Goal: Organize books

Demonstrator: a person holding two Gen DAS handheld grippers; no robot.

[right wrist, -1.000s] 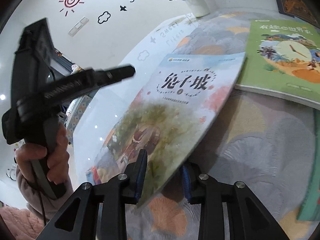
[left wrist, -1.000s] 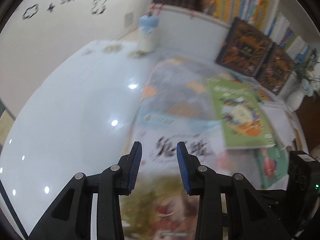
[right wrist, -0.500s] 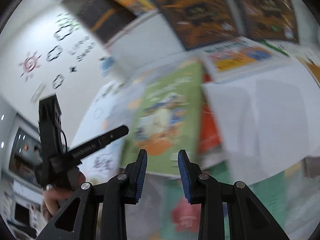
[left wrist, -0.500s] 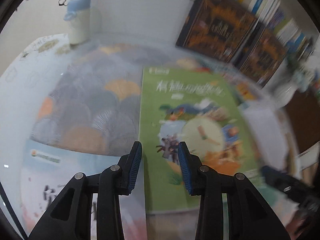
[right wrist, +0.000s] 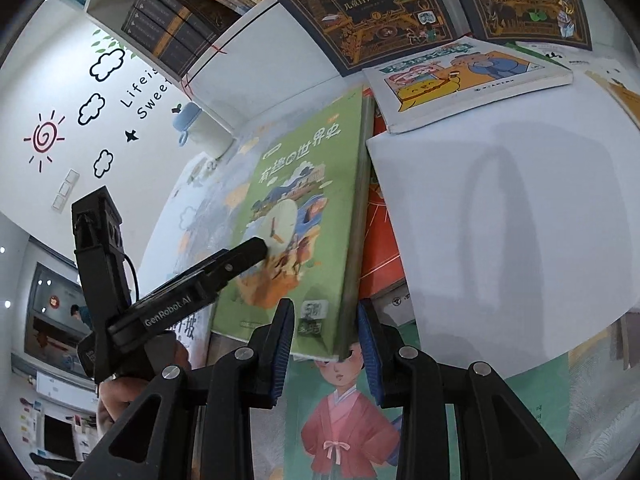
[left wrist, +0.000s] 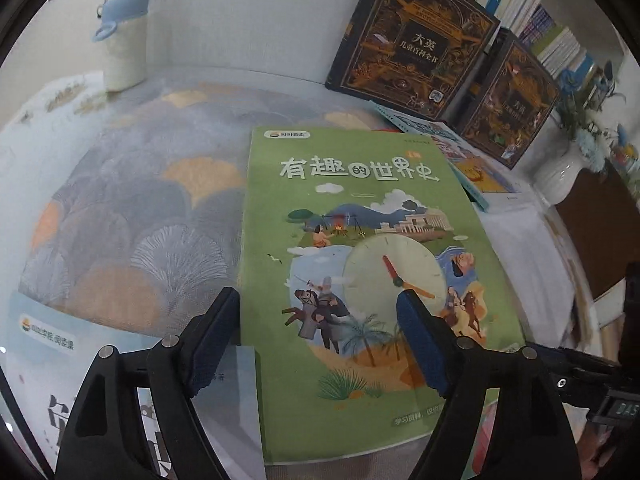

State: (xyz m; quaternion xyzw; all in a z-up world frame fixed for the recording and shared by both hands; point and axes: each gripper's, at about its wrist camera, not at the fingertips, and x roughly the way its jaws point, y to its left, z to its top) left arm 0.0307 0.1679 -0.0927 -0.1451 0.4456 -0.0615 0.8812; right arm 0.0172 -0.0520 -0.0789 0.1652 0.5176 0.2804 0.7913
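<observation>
We hold our left hand-held gripper point(left wrist: 320, 336) low and pointed forward, its jaws spread wide, the blue-padded fingers point(left wrist: 420, 344) well apart with nothing clamped between them. Seen from the right wrist, our left hand point(right wrist: 120, 392) wraps the grip from below, and the tool angles up and to the right. Our right hand-held gripper point(right wrist: 326, 344) also points forward, jaws parted to a moderate gap, its ribbed blue pads point(right wrist: 282, 348) facing each other.

Matt paper green book point(left wrist: 352, 264); woven cloth mat point(left wrist: 132, 216)
</observation>
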